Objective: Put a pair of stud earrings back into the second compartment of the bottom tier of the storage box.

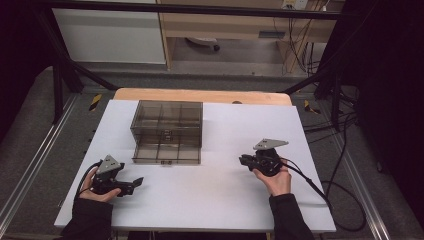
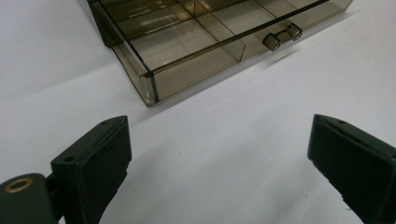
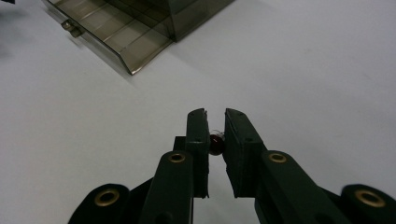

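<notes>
A smoky transparent drawer box [image 1: 167,124] stands on the white table top [image 1: 215,195], its lower drawer [image 1: 166,151] pulled out toward me, with divided compartments and a small handle [image 2: 282,36]. My left gripper [image 1: 134,184] rests at the front left, open, its jaws wide apart and pointing at the drawer's corner [image 2: 148,88]. My right gripper [image 1: 243,160] is held right of the drawer, pointing left toward it. Its jaws are shut on a small dark red round object [image 3: 215,143] pinched between the pads. The drawer [image 3: 116,35] lies ahead of them.
The table's wooden far edge [image 1: 200,95] lies behind the box. Black cables [image 1: 320,190] trail off the right side. Metal frame legs [image 1: 57,90] stand at the back left and right.
</notes>
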